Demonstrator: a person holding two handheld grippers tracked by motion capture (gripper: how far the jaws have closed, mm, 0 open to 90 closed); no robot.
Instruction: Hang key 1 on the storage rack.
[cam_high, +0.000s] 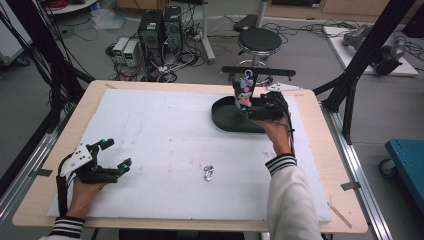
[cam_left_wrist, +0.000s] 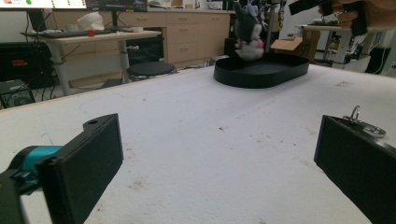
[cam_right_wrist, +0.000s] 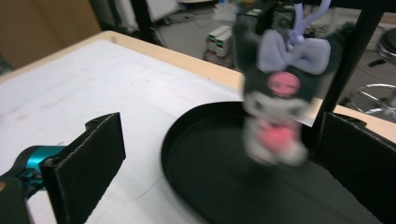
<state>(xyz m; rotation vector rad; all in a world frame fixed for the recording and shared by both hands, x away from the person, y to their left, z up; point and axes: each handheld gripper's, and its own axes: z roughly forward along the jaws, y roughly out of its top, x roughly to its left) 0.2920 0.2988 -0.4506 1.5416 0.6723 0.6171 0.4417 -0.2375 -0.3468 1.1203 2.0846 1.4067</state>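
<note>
A: Your right claw (cam_high: 246, 102) stands wide at the far right corner of the worktop (cam_high: 60, 200), jaws off the plush keychain (cam_right_wrist: 278, 100), which is blurred between them over the black oval tray (cam_high: 225, 117). I can't tell whether it has landed.

B: Makes sense: open to let it drop in. And your left claw (cam_high: 114, 153)?

A: Wide too, empty, resting near the left edge. The metal key ring (cam_high: 209, 172) lies mid-worktop near the front, probably its next pick.
</note>
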